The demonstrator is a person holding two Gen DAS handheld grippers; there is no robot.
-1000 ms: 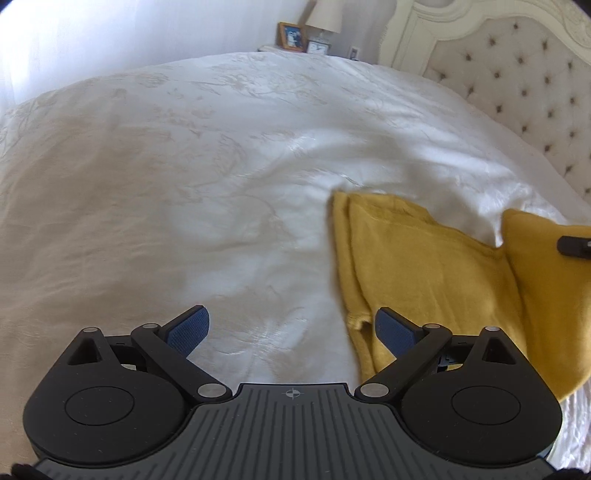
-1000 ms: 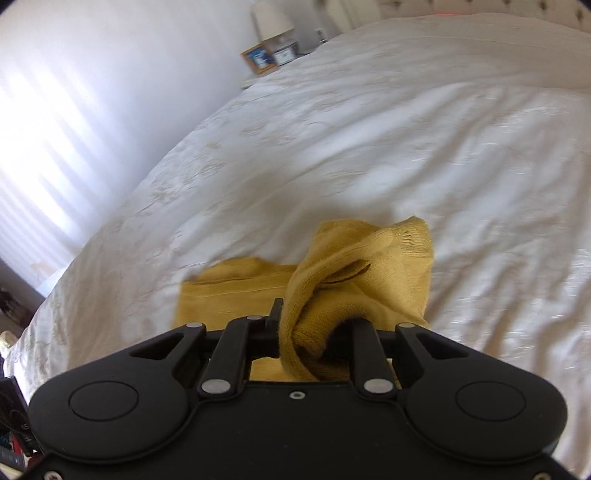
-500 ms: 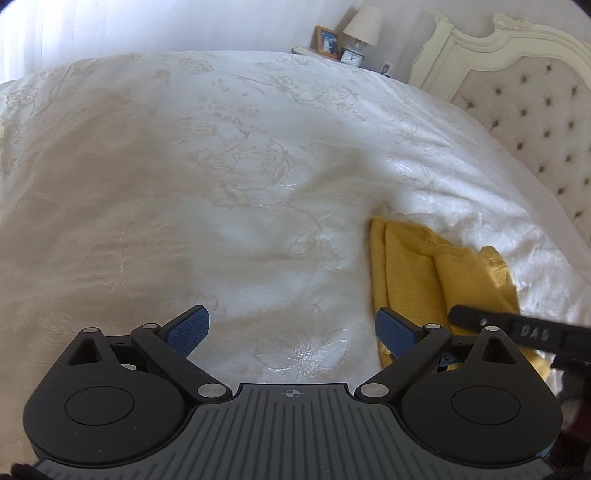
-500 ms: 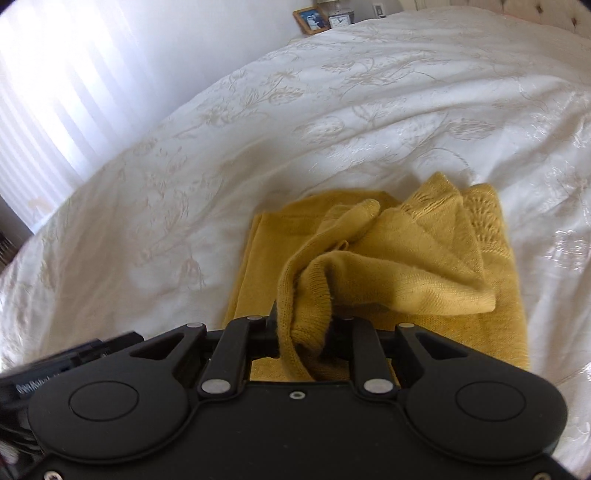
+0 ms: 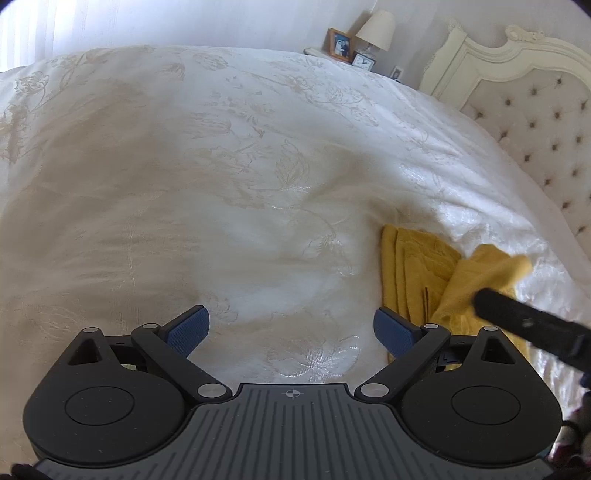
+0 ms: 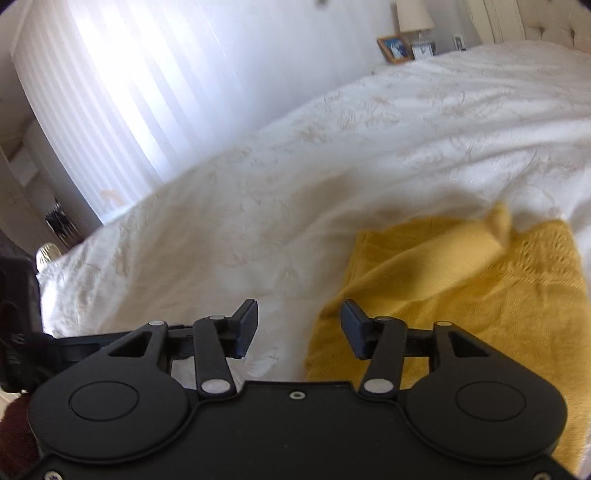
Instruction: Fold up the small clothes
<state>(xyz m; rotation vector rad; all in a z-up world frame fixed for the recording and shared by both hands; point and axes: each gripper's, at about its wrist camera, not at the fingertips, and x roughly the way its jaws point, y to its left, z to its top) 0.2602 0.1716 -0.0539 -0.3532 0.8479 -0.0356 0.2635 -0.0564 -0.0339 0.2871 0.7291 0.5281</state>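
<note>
A mustard-yellow knitted garment (image 5: 424, 273) lies folded on the white bedspread (image 5: 221, 184), right of my left gripper (image 5: 291, 328), which is open and empty above the bedspread. In the right wrist view the garment (image 6: 480, 295) lies flat with a loose flap on top. My right gripper (image 6: 299, 325) is open and empty, over the garment's left edge. One of its fingers (image 5: 517, 317) crosses the garment in the left wrist view.
A tufted cream headboard (image 5: 535, 110) stands at the right. A nightstand with a lamp (image 5: 376, 29), a photo frame (image 5: 340, 43) and a clock sits beyond the bed. A bright curtained window (image 6: 129, 92) is at the left.
My right gripper has opened and let go of the yellow garment, which now lies on the bed. It has swung left. My left gripper has drawn back a little.
</note>
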